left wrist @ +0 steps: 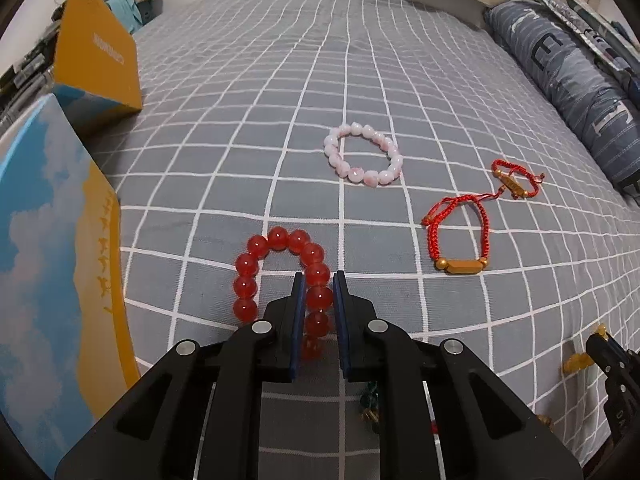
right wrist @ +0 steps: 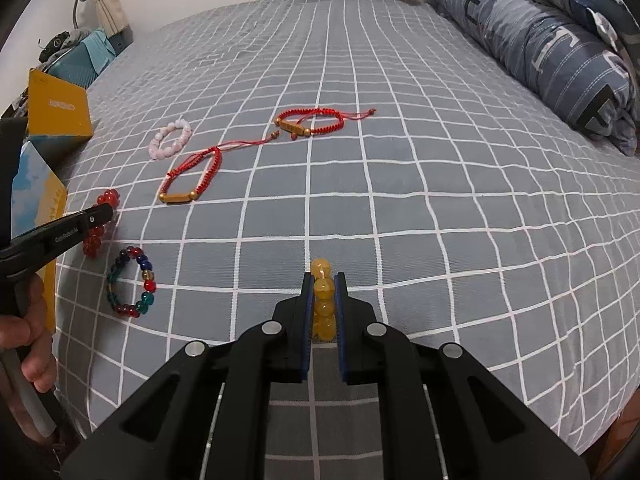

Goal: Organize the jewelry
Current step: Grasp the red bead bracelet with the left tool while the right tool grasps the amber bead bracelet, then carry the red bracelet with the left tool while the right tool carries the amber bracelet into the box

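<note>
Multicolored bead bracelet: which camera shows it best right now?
The right wrist view: the multicolored bead bracelet lies whole on the bedspread. The left wrist view shows only a few beads, mostly hidden under the left gripper.

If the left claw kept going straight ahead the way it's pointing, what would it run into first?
The left claw already straddles one side of the red bead bracelet, so those beads come first. Beyond them lies open grey checked bedsheet; the pink bead bracelet sits farther on, slightly right, though depth is unclear.

Even indoor light, soft shadows — sharp centre, fisheye-curved, dark-vignetted edges
</note>
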A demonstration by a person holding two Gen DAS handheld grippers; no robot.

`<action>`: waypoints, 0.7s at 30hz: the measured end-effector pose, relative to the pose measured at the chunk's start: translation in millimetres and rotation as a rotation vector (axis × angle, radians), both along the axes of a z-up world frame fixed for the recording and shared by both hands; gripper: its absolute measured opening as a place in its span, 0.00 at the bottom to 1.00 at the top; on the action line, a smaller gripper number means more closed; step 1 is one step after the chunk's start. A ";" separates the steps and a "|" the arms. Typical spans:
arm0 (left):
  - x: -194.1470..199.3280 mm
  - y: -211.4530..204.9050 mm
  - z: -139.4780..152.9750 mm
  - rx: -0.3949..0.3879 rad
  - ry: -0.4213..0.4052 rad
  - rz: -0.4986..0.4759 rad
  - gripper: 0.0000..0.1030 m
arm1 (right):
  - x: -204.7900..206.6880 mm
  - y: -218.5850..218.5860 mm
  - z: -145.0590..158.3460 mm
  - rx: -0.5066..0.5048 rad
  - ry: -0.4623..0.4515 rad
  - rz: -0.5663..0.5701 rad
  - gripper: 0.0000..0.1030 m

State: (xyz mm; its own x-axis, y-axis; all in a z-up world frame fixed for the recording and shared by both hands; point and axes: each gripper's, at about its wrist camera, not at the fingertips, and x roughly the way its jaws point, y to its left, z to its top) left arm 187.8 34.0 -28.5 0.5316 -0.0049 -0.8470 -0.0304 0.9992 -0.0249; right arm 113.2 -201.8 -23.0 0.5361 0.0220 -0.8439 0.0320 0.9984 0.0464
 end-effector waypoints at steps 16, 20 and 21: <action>-29.1 -4.7 40.5 -0.006 -0.072 -0.012 0.13 | -21.0 1.2 30.7 -0.005 -0.061 -0.002 0.09; -41.1 -3.2 52.9 -0.012 -0.087 -0.016 0.13 | -28.9 4.0 42.5 -0.006 -0.081 -0.001 0.09; -45.3 -2.6 56.8 -0.017 -0.092 -0.019 0.13 | -31.2 5.1 45.9 -0.007 -0.087 -0.001 0.09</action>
